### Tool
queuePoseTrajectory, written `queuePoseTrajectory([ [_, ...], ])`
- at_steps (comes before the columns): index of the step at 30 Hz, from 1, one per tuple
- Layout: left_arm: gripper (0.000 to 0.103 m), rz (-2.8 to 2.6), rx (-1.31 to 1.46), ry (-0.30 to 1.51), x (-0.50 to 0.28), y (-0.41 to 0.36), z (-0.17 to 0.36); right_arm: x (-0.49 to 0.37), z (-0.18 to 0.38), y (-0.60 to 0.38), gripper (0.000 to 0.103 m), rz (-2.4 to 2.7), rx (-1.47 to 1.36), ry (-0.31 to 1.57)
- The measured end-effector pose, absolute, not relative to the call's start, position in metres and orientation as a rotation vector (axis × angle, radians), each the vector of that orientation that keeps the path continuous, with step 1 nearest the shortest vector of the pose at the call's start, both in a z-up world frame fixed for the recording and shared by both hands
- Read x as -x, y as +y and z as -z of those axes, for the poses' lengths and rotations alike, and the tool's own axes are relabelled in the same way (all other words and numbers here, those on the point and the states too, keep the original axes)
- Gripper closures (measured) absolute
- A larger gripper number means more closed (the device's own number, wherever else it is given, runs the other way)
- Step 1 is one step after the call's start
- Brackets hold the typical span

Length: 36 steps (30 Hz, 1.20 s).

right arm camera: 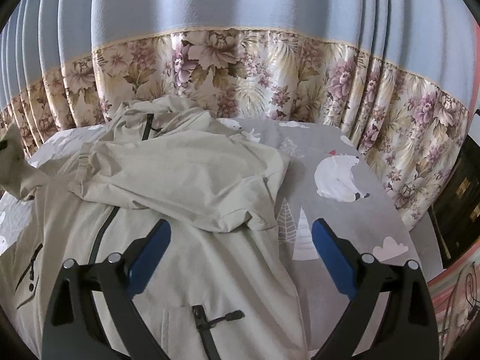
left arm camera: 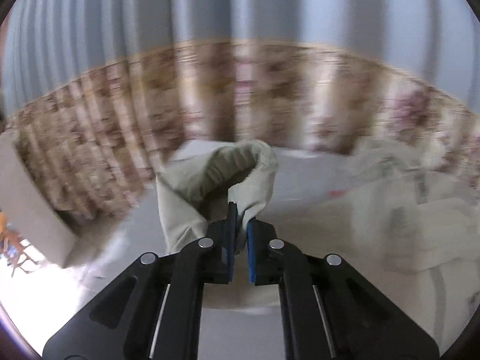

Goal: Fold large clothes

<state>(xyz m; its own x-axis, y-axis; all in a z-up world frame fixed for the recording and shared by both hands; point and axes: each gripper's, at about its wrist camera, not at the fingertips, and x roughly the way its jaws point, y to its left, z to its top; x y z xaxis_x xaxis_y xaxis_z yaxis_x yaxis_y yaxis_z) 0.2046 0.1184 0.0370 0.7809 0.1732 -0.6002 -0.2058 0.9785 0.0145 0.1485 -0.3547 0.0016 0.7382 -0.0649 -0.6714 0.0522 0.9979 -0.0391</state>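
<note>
Blue pads of my left gripper (left arm camera: 240, 219) are pinching a jacket sleeve cuff (left arm camera: 240, 168) at frame centre. My right gripper (right arm camera: 241, 240) is hovering wide open over the beige jacket (right arm camera: 186, 180), sprawling lengthwise toward the upper left across the bedsheet (right arm camera: 345, 216).

Motion blur smears the curtain (left arm camera: 210, 90) and bedding (left arm camera: 405, 195) (left wrist view).
</note>
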Motion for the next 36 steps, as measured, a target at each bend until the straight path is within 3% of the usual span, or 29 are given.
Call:
queuePoseTrajectory([
  [5,0.098,0.046,0.123,0.663,-0.229,-0.014,-0.051,-0.151,-0.008,-0.367,0.008,0.082,0.003,0.722],
  [9,0.086,0.262,0.140,0.763,-0.227,-0.099,-0.029,-0.148,-0.008,-0.380,0.008,0.103,-0.029,0.734],
  [10,0.074,0.282,0.089,0.786,-0.222,-0.115,-0.021,-0.147,-0.008,-0.381,0.008,0.104,-0.026,0.736],
  [12,0.036,0.269,0.044,0.783,-0.214,-0.121,-0.016,-0.142,-0.009,-0.384,0.008,0.113,-0.003,0.734],
  [13,0.006,0.261,0.047,0.753,-0.207,-0.119,-0.018,-0.141,-0.010,-0.385,0.008,0.116,-0.002,0.732],
  [14,0.003,0.249,0.066,0.708,-0.197,-0.109,-0.024,-0.140,-0.011,-0.386,0.008,0.117,-0.009,0.730],
  [21,0.003,0.170,0.005,0.623,-0.173,-0.064,-0.046,-0.149,-0.004,-0.367,0.008,0.071,-0.051,0.742],
  [28,0.003,-0.043,-0.070,0.656,-0.189,0.003,-0.021,-0.172,-0.006,-0.289,0.009,-0.124,-0.087,0.756],
  [30,0.003,-0.074,-0.055,0.676,-0.195,0.019,-0.013,-0.182,-0.002,-0.261,0.027,-0.146,-0.049,0.762],
  [31,0.003,-0.086,-0.052,0.683,-0.199,0.023,-0.011,-0.189,0.003,-0.248,0.046,-0.153,-0.021,0.779],
  [32,0.003,-0.100,-0.051,0.688,-0.202,0.030,-0.007,-0.201,0.013,-0.235,0.059,-0.162,-0.003,0.824],
  [36,0.003,-0.159,-0.082,0.701,-0.217,0.048,0.005,-0.227,0.044,-0.221,0.064,-0.137,0.009,0.923],
])
